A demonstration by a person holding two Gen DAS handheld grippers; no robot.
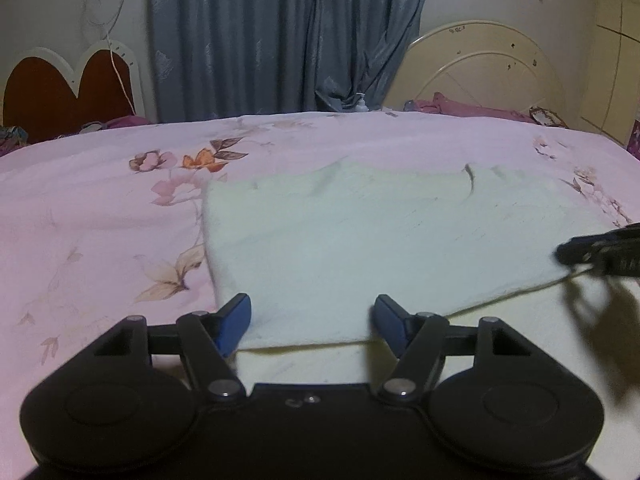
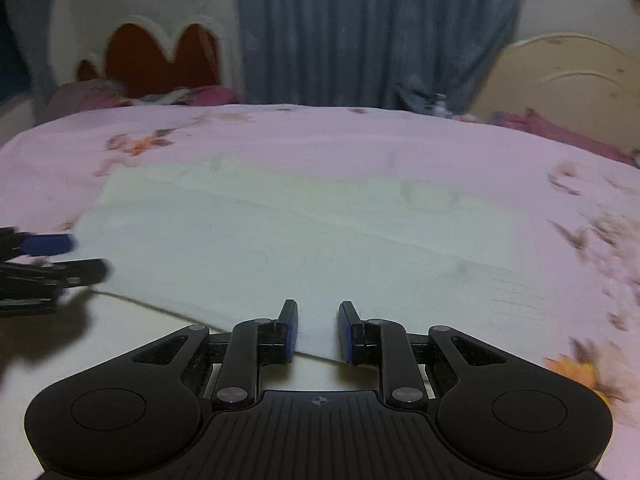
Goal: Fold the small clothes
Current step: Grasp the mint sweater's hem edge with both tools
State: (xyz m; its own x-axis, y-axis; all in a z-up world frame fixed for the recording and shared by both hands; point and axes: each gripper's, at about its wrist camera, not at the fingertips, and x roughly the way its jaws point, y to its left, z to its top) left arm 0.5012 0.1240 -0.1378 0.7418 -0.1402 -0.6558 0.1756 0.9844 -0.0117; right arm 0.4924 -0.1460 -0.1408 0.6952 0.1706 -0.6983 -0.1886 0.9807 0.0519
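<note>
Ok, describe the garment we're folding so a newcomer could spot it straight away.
Start at the pink floral bedsheet in front of the blue-grey curtain. In its middle lies the pale cloth, folded over, its near edge between both open grippers. It is the only plain, whitish, unpatterned piece on the flowered sheet.

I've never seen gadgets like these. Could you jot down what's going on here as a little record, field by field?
Setting: bed with pink floral sheet
Item being folded: pale cloth, lying flat, one layer already over another
Left gripper: open, fingers either side of the cloth's near edge
Right gripper: open, narrower gap, at the same near edge
Background: grey-blue curtain, heart-shaped headboard, cream headboard
</note>
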